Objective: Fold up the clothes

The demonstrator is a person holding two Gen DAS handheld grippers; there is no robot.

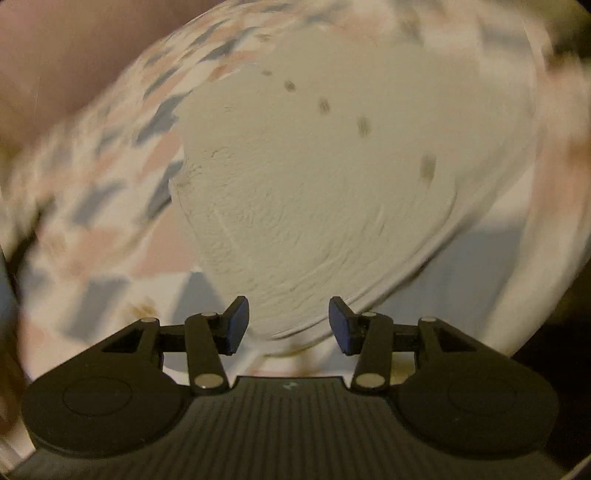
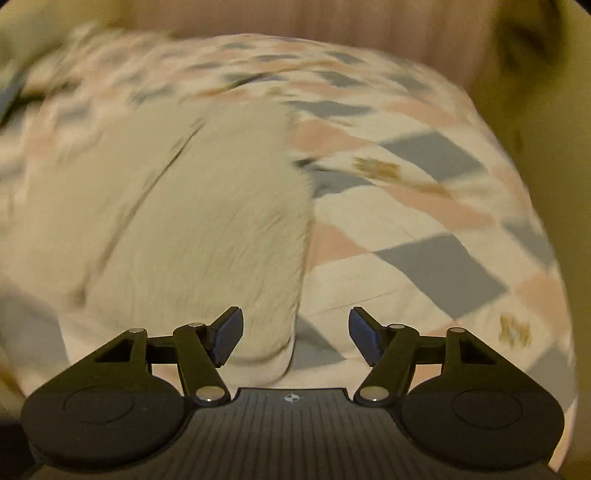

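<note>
Cloth is lying flat ahead of you: a cream garment [image 1: 332,192] with a row of small dark buttons, spread over the checked quilt [image 2: 424,236]. In the left wrist view it is filling the centre, its curved hem sweeping from 6 toward 3 o'clock. In the right wrist view it is lying at 9 to 10 o'clock, its long edge running down toward the left finger.

You are holding both tools empty. The left gripper [image 1: 289,321] is standing with jaws apart above the garment's near hem, nothing between the blue pads. The right gripper [image 2: 296,334] is gaping likewise, over the garment's near corner and the quilt beside it.

Both pictures are smearing with motion, so the step in hand is probably the reach for a first pinch; no fold is showing yet. Next you are likely needing to lower each tool onto an edge and close on a single layer, not the quilt beneath.

The quilt, in pink, grey and white diamonds, is covering what is apparently a bed; a dull pinkish wall [image 2: 295,18] is rising at 12 o'clock, in dim light.
</note>
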